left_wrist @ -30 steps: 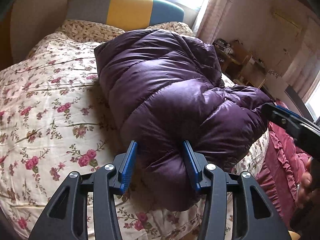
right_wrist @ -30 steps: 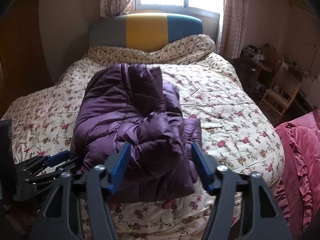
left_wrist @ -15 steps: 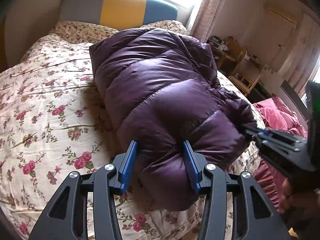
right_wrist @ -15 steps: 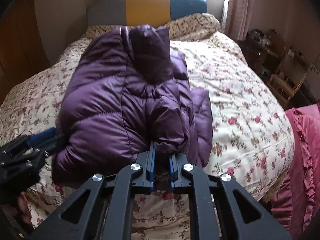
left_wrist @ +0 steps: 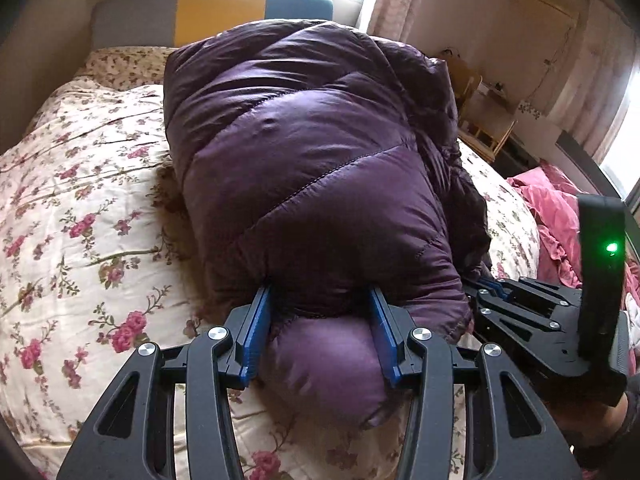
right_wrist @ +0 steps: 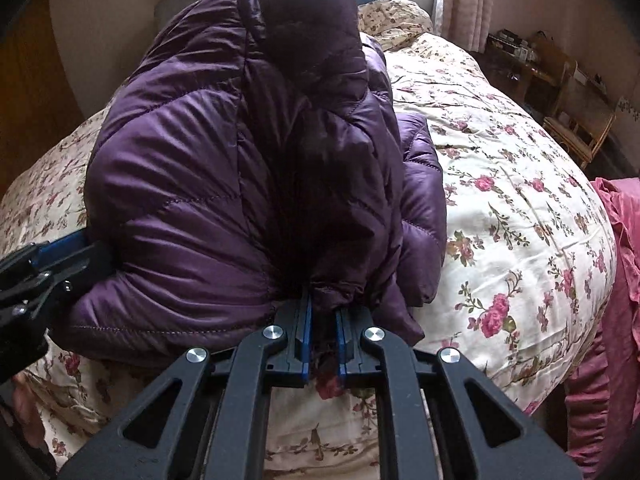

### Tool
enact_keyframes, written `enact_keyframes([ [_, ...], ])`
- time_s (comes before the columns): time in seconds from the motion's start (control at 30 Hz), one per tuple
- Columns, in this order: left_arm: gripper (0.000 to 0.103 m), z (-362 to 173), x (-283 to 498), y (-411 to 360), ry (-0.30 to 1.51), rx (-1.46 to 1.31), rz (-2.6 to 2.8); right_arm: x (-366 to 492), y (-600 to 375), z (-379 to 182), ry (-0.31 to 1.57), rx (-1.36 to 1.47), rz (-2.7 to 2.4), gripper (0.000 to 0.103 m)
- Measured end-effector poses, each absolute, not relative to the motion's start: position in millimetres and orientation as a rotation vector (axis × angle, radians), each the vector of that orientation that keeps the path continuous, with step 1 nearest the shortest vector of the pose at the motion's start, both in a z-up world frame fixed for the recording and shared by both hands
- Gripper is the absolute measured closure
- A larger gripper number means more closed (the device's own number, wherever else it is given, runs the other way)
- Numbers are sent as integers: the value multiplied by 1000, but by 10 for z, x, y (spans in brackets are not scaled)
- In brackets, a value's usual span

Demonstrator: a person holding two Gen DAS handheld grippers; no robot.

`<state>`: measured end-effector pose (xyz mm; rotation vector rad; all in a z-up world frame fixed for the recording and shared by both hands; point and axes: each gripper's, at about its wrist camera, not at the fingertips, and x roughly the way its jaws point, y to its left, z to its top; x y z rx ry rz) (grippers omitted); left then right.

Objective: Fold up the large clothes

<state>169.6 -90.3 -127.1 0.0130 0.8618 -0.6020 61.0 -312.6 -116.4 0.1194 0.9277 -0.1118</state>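
A bulky purple puffer jacket (left_wrist: 304,168) lies folded lengthwise on the floral bedspread (left_wrist: 80,200). My left gripper (left_wrist: 320,312) is shut on the jacket's near padded end, a fat roll of fabric squeezed between its blue pads. My right gripper (right_wrist: 322,320) is shut on a thin bunch of the same jacket (right_wrist: 240,160) at its near edge, where dark folds gather. In each wrist view the other gripper shows at the side: the right gripper (left_wrist: 492,286) at the jacket's right edge, the left gripper (right_wrist: 68,250) at its left edge.
The bed's headboard (left_wrist: 208,8) has grey, yellow and teal panels under a window. A pink ruffled cover (right_wrist: 616,280) hangs off the bed's right side. Wooden chair and cluttered shelf (right_wrist: 560,92) stand by the right wall. A person's hand (left_wrist: 592,436) holds the right gripper.
My right gripper closed from wide open onto a fold at the jacket's near edge and dropped lower. Both grippers came nearer to the jacket, which fills more of both views.
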Motion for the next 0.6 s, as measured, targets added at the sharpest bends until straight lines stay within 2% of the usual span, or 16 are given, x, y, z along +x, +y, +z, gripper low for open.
enact_keyframes([
  [0.3,56,-1135,1645,-793,856,-43,-580,540,-3021,-924,897,71,-147,90],
  [0.37,56,-1100,1628,-768,853,-55,-572,507,-3000,-855,882,61,-159,82],
  [0.43,56,-1059,1607,-736,843,-64,-564,466,-3003,-762,861,56,-171,64],
  [0.47,56,-1043,1600,-718,841,-73,-563,450,-2996,-726,849,54,-176,59],
  [0.6,56,-965,1573,-647,824,-102,-555,408,-2970,-521,811,54,-178,49],
])
